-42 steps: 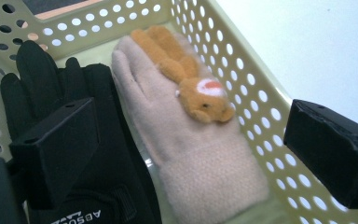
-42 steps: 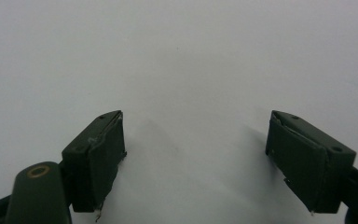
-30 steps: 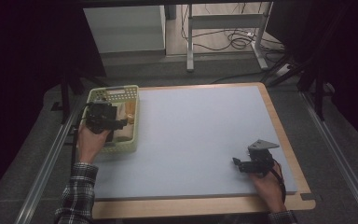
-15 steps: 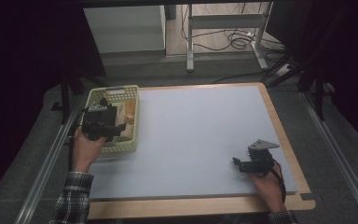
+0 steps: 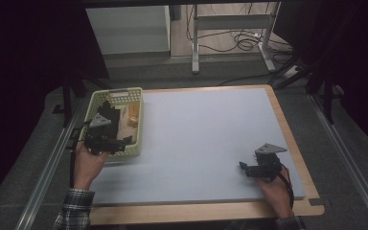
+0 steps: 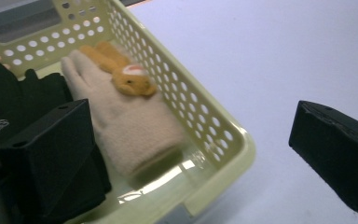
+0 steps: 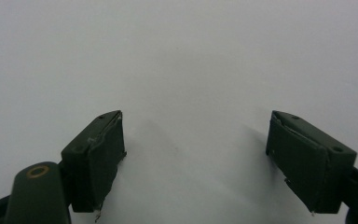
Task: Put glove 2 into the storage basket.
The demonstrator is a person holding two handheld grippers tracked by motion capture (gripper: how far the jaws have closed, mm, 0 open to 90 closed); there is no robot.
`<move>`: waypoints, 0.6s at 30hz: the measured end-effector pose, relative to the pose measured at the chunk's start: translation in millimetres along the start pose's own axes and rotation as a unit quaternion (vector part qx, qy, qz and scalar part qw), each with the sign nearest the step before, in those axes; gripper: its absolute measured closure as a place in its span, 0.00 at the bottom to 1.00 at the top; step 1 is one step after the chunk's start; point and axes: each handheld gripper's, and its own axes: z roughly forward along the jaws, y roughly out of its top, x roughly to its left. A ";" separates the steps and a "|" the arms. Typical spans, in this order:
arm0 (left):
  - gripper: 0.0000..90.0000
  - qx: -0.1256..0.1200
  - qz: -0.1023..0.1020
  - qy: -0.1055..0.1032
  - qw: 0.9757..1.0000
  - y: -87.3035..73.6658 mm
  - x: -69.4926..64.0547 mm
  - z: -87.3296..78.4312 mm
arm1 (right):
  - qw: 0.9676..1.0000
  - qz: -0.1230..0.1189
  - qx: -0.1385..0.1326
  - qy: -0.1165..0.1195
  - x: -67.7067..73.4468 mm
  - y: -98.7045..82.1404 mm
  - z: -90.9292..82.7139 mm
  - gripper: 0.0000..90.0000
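Left gripper (image 6: 193,154): fingers spread, straddling basket (image 6: 223,140) wall.
Beige glove (image 6: 121,121): lengthwise along basket.
Right gripper (image 7: 193,161): fingers spread, empty, over tabletop (image 5: 211,139).

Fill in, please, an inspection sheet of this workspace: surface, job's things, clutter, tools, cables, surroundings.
Surface: pale mat on a wood-edged table; bare outside the basket.
Job's things: yellow-green basket at the mat's left edge. Inside it lie a beige glove, an orange plush on top of the glove, and black gloves beside it.
Clutter: nothing seen.
Tools: left tool open, one jaw inside the basket and one outside its wall, holding nothing; right tool open, low over the bare mat at the near right.
Cables: one trails from each tool; loose cables on the floor behind the table.
Surroundings: metal frame legs and a pale cabinet behind; dark elsewhere.
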 end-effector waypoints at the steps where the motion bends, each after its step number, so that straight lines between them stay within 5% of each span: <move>1: 0.01 0.000 0.000 0.000 1.000 0.0 0.0 0.0 | 1.000 0.000 0.000 0.000 0.0 0.0 0.0 0.21; 18: 0.01 0.007 0.019 -0.029 0.999 -13.6 -29.8 -6.7 | 1.000 0.000 0.000 -0.001 0.1 0.0 0.0 0.21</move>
